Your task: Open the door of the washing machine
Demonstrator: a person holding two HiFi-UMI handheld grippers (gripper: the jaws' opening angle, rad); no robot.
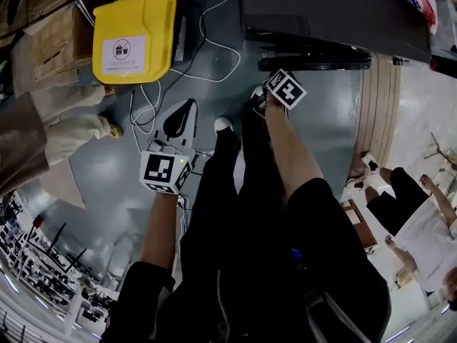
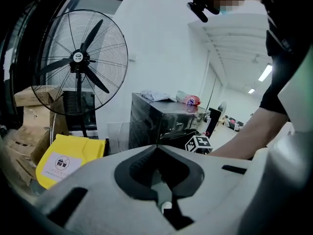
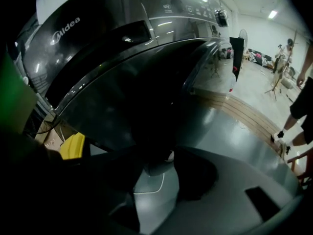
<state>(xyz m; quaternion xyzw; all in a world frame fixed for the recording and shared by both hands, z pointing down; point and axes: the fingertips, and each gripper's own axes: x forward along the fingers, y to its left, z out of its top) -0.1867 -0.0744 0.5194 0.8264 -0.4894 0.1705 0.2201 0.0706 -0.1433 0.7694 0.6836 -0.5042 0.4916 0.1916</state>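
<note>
The black washing machine [image 1: 321,13] stands at the top of the head view, and its round dark door [image 3: 146,97] fills the right gripper view. My right gripper [image 1: 268,102] is down at the door's front [image 1: 314,61]. Its jaws [image 3: 159,155] stand apart, with floor and a white cable showing in the gap. The door's dark lower edge lies between the tips, and I see no pad pressing on it. My left gripper [image 1: 187,109] hangs over the floor left of my legs, away from the machine [image 2: 161,119]. Its tips [image 2: 156,148] meet on nothing.
A yellow bin [image 1: 134,38] and cardboard boxes [image 1: 50,41] sit left of the machine, with a standing fan [image 2: 80,58] behind them. A white cable [image 1: 214,48] trails over the grey floor. One person [image 1: 421,220] stands at the right, another's legs [image 1: 71,131] at the left.
</note>
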